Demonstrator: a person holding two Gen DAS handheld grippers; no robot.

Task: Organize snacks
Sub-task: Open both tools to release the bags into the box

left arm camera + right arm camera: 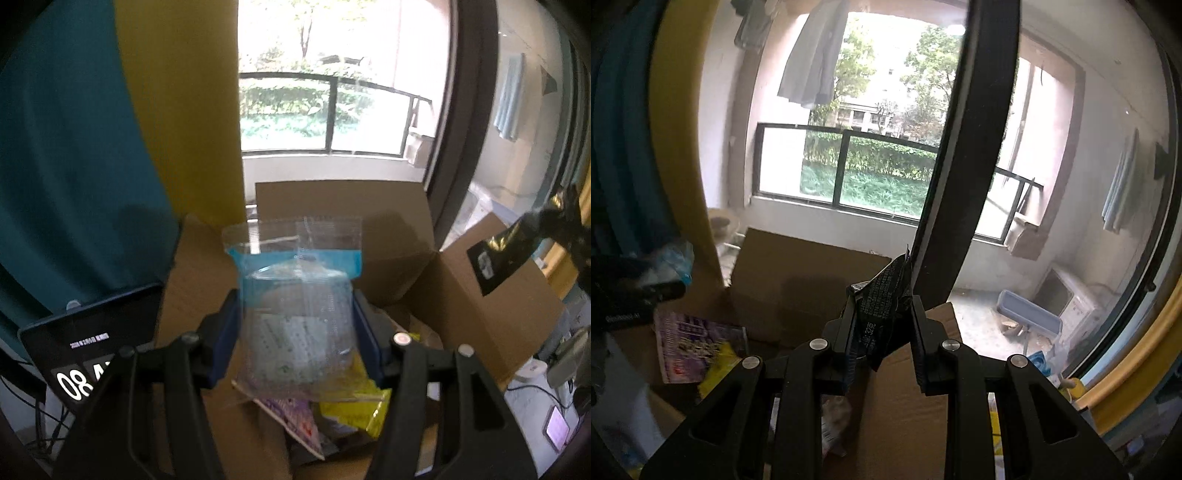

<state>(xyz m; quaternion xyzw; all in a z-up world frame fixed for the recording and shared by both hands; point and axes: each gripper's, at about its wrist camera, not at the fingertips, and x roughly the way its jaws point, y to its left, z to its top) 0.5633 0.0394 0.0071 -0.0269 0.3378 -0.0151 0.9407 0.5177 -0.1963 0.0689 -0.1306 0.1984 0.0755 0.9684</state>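
Clear packet (295, 314): the left gripper (295, 332) is clenching this blue-topped bag above the cardboard box (461, 295); its print is too blurred to read.
Black packet (882, 314): the right gripper (882, 325) is pinching it; "32" is showing among small unreadable characters.
Box contents: a purple packet (690, 343) and a yellow packet (354, 410) are lying inside.
Clock display (85, 354): at 8 o'clock, it is showing "08".

1. Tools: two, left tool (295, 332) and right tool (882, 325).
2. Clear-and-blue snack bags (295, 295): one.
3. Black snack packets (882, 306): one.
4. Open cardboard boxes (399, 236): one.
5. Purple packs (690, 343) in box: one.
6. Yellow packets (354, 402) in box: at least one.
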